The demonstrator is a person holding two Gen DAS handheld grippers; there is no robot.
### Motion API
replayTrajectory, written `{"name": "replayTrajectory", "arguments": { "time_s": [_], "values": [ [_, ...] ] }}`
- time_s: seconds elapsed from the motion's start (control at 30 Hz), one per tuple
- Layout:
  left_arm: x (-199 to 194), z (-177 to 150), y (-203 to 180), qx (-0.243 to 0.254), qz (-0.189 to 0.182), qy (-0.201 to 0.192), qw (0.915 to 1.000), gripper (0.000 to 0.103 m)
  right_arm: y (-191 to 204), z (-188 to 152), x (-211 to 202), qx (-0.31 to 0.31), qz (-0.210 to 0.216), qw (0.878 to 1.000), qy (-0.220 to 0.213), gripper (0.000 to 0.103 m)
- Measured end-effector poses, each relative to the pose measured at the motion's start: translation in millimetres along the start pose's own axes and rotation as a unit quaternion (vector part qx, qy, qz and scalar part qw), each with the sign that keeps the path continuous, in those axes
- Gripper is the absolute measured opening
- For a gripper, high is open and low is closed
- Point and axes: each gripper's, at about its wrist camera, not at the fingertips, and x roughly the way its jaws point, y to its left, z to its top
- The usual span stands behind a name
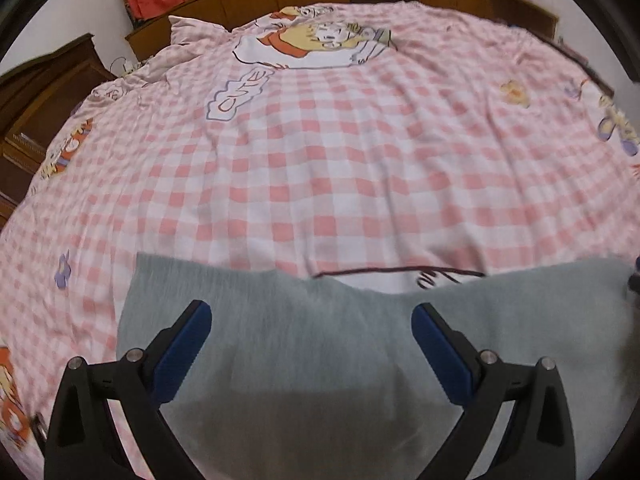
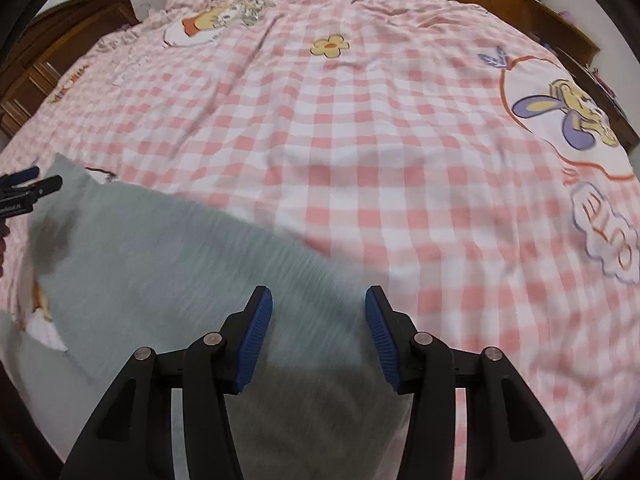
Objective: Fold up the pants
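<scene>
soft grey knit pants [image 1: 312, 344] spread flat on the near part of the pink-and-white checked cartoon bedsheet [image 1: 340, 168] | progress: fold stage unclear, likely early or mid | left gripper [image 1: 311, 322] jaws apart above cloth, holding nothing | right gripper [image 2: 319, 306] likewise apart, empty | left: regrasp an edge

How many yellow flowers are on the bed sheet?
1 clear in the right wrist view: a yellow flower printed on the sheet far from the pants. Others may be hidden or blurred.
</scene>
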Motion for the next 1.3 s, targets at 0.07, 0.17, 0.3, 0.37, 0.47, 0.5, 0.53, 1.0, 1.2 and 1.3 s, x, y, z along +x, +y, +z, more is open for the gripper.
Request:
{"name": "replayTrajectory", "arguments": {
  "time_s": [0.07,0.17,0.3,0.37,0.47,0.5,0.53,1.0,1.2,1.3],
  "values": [
    [12.9,2.5,-3.2,0.009,0.015,0.010,0.9998,0.102,-0.4,9.0,10.5,-0.007,0.002,1.000,0.000,0.049],
    [30.9,2.9,-4.2,0.005,0.032,0.021,0.9992,0.102,-1.4,16.6,26.5,-0.006,0.022,1.000,0.010,0.049],
    [48.9,-1.3,-0.9,-0.014,0.010,0.037,0.9992,0.084,7.4,13.8,41.2,-0.012,0.024,0.999,0.020,0.049],
    [54.3,-4.9,2.1,-0.037,-0.028,0.047,0.9978,0.055,14.7,10.6,40.1,-0.030,0.021,0.999,0.016,0.047],
    [50.9,-5.4,5.6,-0.052,-0.037,0.038,0.9973,0.019,26.5,5.3,36.2,-0.058,0.033,0.998,0.016,0.027],
    [46.9,-4.3,7.8,-0.052,-0.046,0.033,0.9971,0.015,29.3,4.6,35.4,-0.064,0.033,0.997,0.017,0.017],
    [42.8,-4.5,9.3,-0.053,-0.052,0.029,0.9968,0.009,33.8,3.3,34.4,-0.075,0.035,0.996,0.018,0.008],
    [-76.9,-29.7,45.8,-0.087,-0.100,-0.101,0.9859,0.006,27.2,2.4,-34.6,-0.051,0.069,0.993,-0.082,0.004],
    [-141.7,-69.7,48.2,-0.082,-0.102,-0.152,0.9796,0.006,37.9,-20.2,-85.3,-0.052,0.093,0.985,-0.132,0.004],
    [-169.4,-98.4,47.2,-0.071,-0.113,-0.165,0.9772,0.006,43.6,-36.1,-107.4,-0.055,0.101,0.983,-0.143,0.004]
  ]
}}
